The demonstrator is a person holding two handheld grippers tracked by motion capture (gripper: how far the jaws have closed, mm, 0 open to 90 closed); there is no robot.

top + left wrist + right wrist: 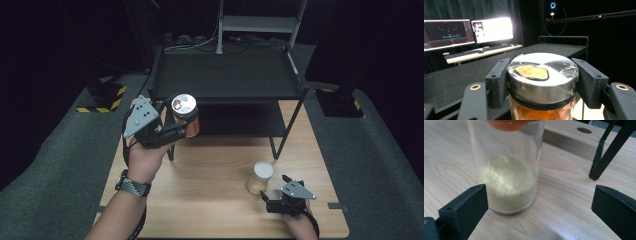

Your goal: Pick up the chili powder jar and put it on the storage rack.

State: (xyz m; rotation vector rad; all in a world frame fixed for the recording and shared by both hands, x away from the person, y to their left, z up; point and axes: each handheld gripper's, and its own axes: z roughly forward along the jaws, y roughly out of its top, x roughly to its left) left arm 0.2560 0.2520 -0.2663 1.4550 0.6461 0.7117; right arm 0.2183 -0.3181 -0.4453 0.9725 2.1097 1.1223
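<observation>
While my left tongs (176,126) clamp the silver-lidded glass jar of orange powder (185,116) aloft before the black metal shelf rack (227,75), my right tongs (272,199) gape wide, seemingly untouching, beside the clear jar of yellow grains (260,178) nearer me on the table (210,195).

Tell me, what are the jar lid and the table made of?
The jar lid looks like shiny brushed metal: it is silver and mirrors the light, with clear film taped over it. The table looks like pale wood, or a wood-look top, since grain lines run across it.
</observation>
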